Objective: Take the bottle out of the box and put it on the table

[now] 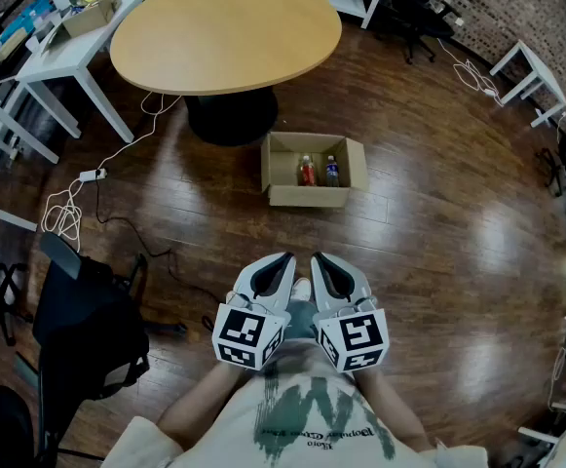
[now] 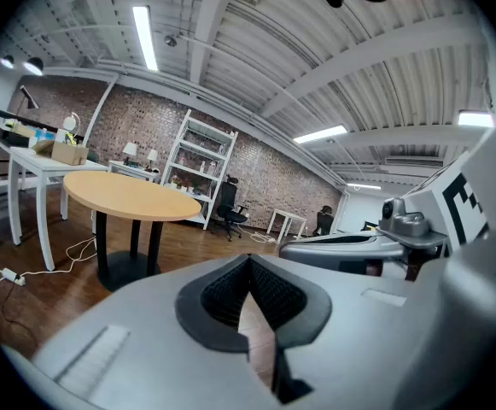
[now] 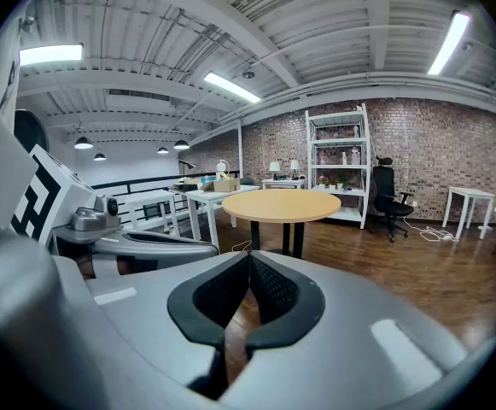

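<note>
Currently left fingers (image 1: 278, 271) and right fingers (image 1: 331, 273) are clenched, empty; box (image 1: 307, 198) sits on floor (image 1: 438, 261) well ahead, centred between them, holding upright red bottle (image 1: 307, 171) and, rightward, blue bottle (image 1: 332, 171), worktop (image 1: 224, 27) beyond.

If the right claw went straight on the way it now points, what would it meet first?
Nothing stands near the right claw; it points slightly downward over the wooden floor toward the cardboard box, probably met first. Passing above that, the round table's dark base follows; depth is unclear.
</note>
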`<state>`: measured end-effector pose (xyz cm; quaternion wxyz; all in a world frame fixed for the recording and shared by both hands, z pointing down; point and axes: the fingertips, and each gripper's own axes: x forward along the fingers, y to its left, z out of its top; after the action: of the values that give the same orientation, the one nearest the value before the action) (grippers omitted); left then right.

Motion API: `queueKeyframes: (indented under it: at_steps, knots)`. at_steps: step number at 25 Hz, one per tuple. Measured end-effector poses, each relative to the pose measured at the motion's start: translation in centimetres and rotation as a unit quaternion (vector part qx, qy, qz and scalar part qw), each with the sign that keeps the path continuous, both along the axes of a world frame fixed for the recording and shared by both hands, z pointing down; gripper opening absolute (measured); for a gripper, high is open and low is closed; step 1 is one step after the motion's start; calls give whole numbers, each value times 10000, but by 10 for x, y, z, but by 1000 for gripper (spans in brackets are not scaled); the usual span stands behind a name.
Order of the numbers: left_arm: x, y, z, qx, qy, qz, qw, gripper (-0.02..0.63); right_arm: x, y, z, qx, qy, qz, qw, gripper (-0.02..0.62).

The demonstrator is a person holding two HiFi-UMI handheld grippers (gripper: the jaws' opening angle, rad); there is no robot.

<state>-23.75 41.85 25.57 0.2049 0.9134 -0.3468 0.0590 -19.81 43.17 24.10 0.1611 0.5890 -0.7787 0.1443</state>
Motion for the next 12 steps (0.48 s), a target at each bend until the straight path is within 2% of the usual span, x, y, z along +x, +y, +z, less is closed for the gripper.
queueKeyframes:
  at_steps: [6, 12]
  knots:
    - [-1, -25, 0, 52, -68, -142, 9999, 0, 1, -26, 5, 34, -88, -114, 9999, 2]
    - [5, -74, 8, 90, -239, -397, 9989, 0, 3, -82, 10, 146, -272, -455, 9985, 3]
